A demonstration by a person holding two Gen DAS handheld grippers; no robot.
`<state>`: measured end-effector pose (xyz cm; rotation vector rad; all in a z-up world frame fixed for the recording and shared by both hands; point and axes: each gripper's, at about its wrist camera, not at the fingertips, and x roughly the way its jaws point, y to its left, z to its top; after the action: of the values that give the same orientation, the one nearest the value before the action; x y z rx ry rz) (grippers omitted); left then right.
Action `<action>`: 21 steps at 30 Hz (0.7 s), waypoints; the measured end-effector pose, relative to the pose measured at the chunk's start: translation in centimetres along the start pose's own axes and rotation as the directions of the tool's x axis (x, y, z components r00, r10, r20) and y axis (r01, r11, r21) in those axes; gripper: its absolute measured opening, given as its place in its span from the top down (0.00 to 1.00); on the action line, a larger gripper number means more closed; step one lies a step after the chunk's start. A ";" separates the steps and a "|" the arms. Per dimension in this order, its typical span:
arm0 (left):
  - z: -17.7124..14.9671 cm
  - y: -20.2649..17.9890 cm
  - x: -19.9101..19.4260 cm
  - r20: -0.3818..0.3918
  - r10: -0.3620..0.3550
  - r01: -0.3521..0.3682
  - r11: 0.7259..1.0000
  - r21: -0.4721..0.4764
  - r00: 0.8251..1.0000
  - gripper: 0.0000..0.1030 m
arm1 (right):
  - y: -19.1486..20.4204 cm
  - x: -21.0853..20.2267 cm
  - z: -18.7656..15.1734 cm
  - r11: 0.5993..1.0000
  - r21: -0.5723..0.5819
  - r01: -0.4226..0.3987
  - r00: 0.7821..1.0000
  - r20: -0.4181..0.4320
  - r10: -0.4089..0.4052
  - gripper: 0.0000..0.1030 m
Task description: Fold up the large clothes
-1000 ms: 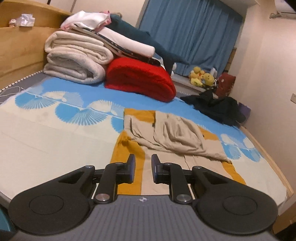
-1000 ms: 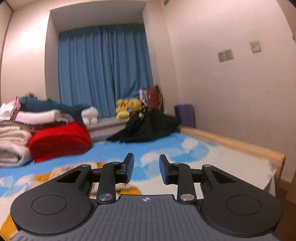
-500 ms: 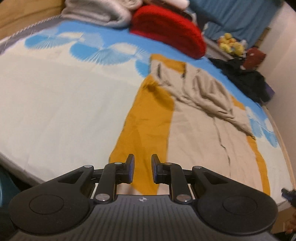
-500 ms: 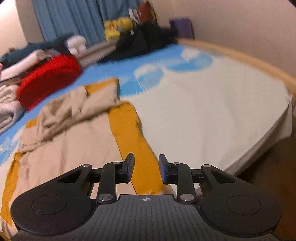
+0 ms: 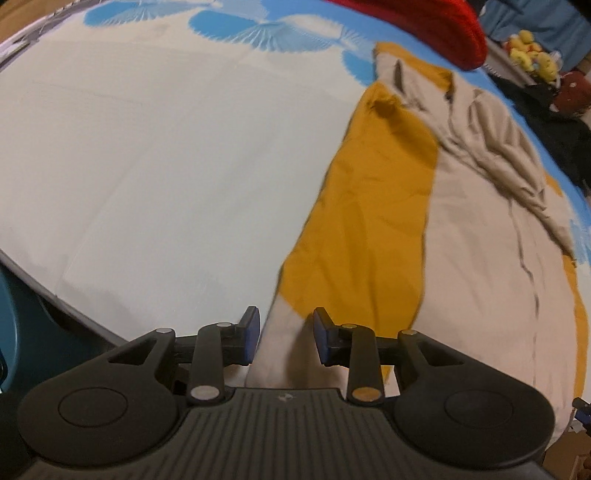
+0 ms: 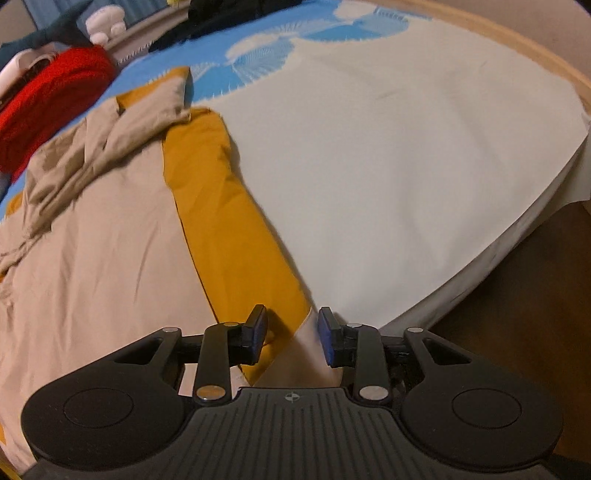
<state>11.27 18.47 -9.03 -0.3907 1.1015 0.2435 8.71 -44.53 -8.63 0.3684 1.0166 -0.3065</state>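
Note:
A large beige and mustard-yellow garment lies spread on the bed, its far end rumpled; it also shows in the right wrist view. My left gripper is open, low over the garment's near left corner, with beige cloth between the jaws. My right gripper is open, low over the near right corner, where the mustard band meets a beige cuff at the bed's edge.
A red folded blanket lies beyond the garment, also in the right wrist view. Dark clothes and yellow plush toys are at the far right. The white and blue sheet ends at the bed edge; floor lies below.
Both grippers have tipped down and moved in to the garment's near corners. Both have opened wider.

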 end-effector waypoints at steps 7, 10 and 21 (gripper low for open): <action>-0.6 -0.8 0.6 -0.025 0.005 -0.004 0.998 0.056 1.000 0.66 | 0.1 0.5 -0.1 1.000 -0.006 -0.001 1.000 -0.009 0.001 0.63; -0.7 -0.8 0.6 -0.025 0.014 -0.013 0.998 0.056 1.000 0.66 | -0.3 0.5 0.1 1.000 0.012 -0.015 1.000 -0.011 0.016 0.63; -0.7 -0.9 0.5 -0.020 0.009 -0.008 0.998 0.067 1.000 0.82 | -0.9 0.1 -0.2 0.999 0.027 -0.030 0.999 -0.024 0.031 0.77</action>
<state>11.30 17.33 -9.62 -0.3293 1.1283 0.2103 8.25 -45.25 -8.94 0.4118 1.0307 -0.2888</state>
